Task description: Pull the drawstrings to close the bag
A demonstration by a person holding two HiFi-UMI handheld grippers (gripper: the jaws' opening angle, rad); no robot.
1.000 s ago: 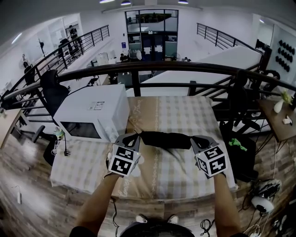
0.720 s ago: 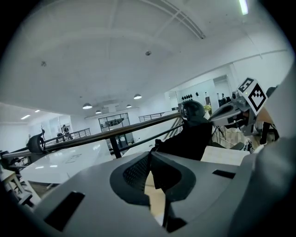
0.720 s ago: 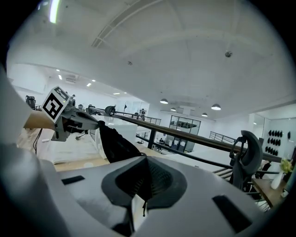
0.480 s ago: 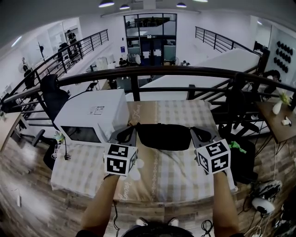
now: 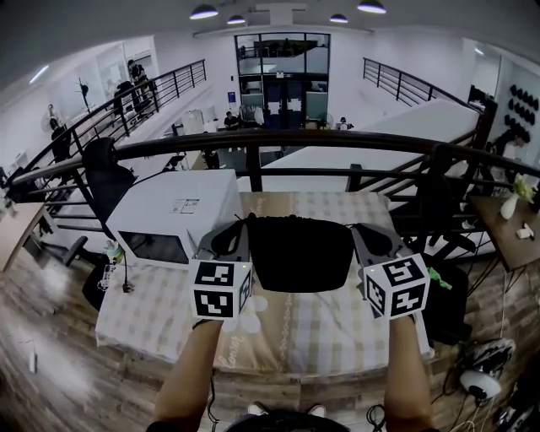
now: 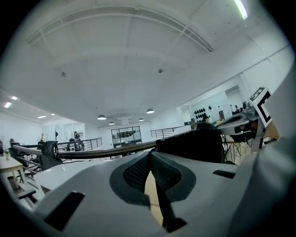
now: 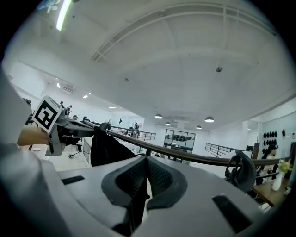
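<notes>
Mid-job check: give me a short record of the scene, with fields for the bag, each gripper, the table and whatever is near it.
bag: black bag, held up between the two grippers, over the table
bag mouth: top edge looks gathered; cannot tell if it is fully closed
left gripper: jaws shut on one top corner of the bag; string or fabric, cannot tell
right gripper: jaws shut on the other top corner
table cover: checked cloth
nearby: white microwave on the table's left part; railing behind

Ceiling lamps (image 5: 203, 13) gave bright, even light, while fisheye distortion bent the edges and blackened the 2 gripper views' corners.
</notes>
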